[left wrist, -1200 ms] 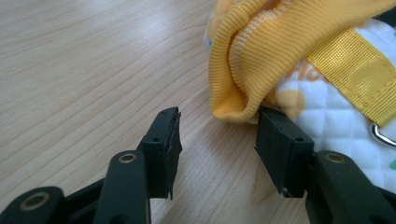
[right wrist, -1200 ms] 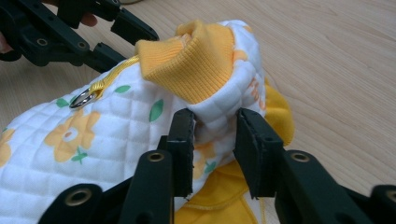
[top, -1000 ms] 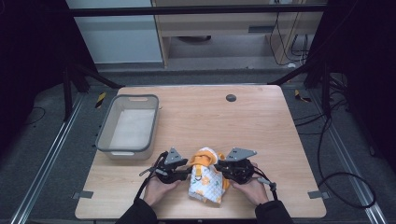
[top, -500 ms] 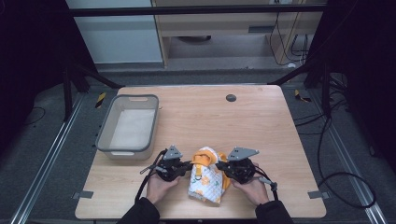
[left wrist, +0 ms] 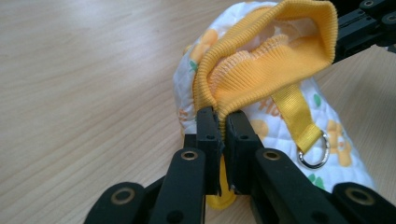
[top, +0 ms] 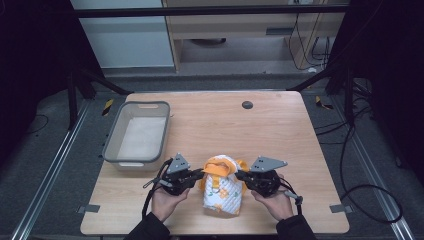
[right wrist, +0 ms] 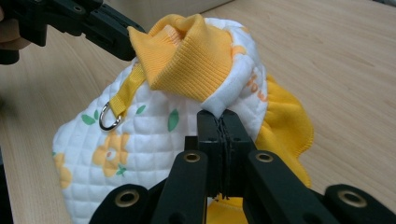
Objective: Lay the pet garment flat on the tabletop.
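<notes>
high view: wooden table point(top: 210, 125) on grey floor point(top: 65, 165), dark surroundings.

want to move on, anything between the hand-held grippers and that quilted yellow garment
Nothing visible. The left hand-held gripper is shut on the garment's yellow ribbed cuff, and the right hand-held gripper is shut on its white quilted edge.

Garment point(top: 222, 187) on table point(top: 280, 135), between hand-held grippers; tub point(top: 112, 145) behind-left.
</notes>
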`<state>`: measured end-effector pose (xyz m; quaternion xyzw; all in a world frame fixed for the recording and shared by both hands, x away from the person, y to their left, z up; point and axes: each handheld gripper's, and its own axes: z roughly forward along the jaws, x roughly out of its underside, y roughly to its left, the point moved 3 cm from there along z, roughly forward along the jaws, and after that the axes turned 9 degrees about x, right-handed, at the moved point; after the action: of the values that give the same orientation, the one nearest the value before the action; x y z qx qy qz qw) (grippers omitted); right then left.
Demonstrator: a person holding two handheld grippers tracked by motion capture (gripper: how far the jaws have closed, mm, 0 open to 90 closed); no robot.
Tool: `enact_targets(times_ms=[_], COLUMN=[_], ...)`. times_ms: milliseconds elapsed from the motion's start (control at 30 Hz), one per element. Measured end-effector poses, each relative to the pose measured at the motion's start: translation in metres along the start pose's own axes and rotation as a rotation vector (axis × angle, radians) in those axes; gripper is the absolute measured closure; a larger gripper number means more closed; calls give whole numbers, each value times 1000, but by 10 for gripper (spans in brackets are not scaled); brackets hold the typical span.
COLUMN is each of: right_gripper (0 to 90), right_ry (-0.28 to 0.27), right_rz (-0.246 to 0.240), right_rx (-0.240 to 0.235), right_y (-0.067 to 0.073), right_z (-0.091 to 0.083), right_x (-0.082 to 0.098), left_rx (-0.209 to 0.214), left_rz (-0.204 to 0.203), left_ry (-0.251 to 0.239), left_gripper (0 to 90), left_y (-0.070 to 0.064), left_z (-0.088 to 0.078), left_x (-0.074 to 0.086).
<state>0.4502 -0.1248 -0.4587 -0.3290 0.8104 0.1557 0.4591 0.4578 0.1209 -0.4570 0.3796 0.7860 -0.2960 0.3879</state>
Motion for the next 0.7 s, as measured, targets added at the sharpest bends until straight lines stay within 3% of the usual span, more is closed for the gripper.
enact_targets(times_ms=[367, 700], right_gripper=[888, 888], right_ry=[-67, -132], right_rz=[15, 40], right_rx=[20, 44], right_y=[-5, -11], right_z=[-15, -24], right_x=[-11, -27], left_rx=[-22, -52], left_rz=[58, 78], left_ry=[-50, -111], left_gripper=[856, 858], left_y=[-15, -16], left_z=[-14, -26], left_x=[-21, -44])
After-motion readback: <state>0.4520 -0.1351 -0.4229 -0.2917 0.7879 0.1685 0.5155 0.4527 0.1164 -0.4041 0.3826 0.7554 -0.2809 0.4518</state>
